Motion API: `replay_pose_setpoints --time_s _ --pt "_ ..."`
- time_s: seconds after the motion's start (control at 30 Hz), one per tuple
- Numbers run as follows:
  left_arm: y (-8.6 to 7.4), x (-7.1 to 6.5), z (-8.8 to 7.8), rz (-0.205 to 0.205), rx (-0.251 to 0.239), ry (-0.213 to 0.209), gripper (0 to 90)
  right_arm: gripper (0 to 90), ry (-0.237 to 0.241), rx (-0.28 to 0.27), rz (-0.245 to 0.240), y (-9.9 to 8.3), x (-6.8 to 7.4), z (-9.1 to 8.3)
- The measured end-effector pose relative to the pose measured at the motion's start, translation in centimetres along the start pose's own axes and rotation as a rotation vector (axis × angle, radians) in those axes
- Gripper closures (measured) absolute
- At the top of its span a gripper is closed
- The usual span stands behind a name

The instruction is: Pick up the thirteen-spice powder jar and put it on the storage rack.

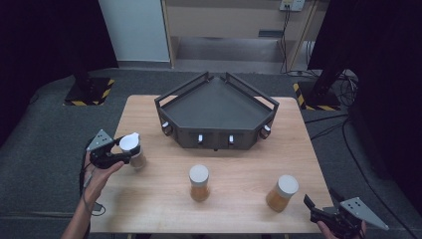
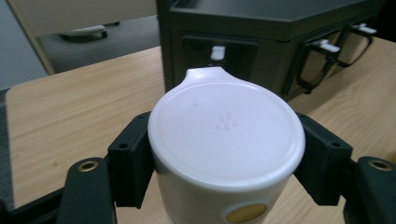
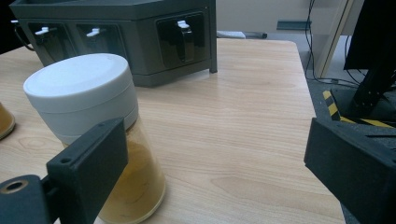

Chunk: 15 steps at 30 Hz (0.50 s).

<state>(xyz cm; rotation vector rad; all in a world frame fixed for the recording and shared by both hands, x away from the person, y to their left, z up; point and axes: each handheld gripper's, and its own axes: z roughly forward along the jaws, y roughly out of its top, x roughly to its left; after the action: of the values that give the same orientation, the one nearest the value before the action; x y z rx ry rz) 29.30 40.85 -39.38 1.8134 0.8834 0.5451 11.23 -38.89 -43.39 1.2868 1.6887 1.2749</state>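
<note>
We had the left gripper (image 1: pixel 118 156) clenched on the leftmost jar (image 1: pixel 132 150), at the left edge of the tabletop (image 1: pixel 234 164). In the left gripper view the pads (image 2: pixel 130 158) pressed both sides of its white lid (image 2: pixel 226 133), w/ the lid's small tab pointing toward the dark tray (image 2: pixel 261 28). Gripping high, on the lid & not the tapered amber body, probably gave the flat pads a firmer seat. The jar leaned a bit in the high view; we couldn't tell if its base touched the wood. The right gripper (image 1: pixel 323 206) sat at the lower right of the frame, released, jaws wide apart & nothing between them. The right jar (image 3: pixel 100 140) stood just beside its left jaw in the right gripper view, apart from the pads, so we judged it staged for a later grab. The middle jar (image 1: pixel 199 182) stood upright at centre, in front of the angular tray (image 1: pixel 217 107), which was empty and likely the drop spot.
</note>
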Motion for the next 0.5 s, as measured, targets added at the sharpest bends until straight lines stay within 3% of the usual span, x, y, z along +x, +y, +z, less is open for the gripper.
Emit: replay_pose_setpoints --time_s 0.27,0.5 --pt "2.3 -0.2 0.9 0.051 0.01 -0.085 29.5 6.2 0.001 -0.001 0.001 0.0 0.0 0.0" --pt "4.0 -0.7 2.2 0.07 0.007 -0.141 29.6 6.1 0.002 -0.001 0.003 0.0 0.0 0.0"
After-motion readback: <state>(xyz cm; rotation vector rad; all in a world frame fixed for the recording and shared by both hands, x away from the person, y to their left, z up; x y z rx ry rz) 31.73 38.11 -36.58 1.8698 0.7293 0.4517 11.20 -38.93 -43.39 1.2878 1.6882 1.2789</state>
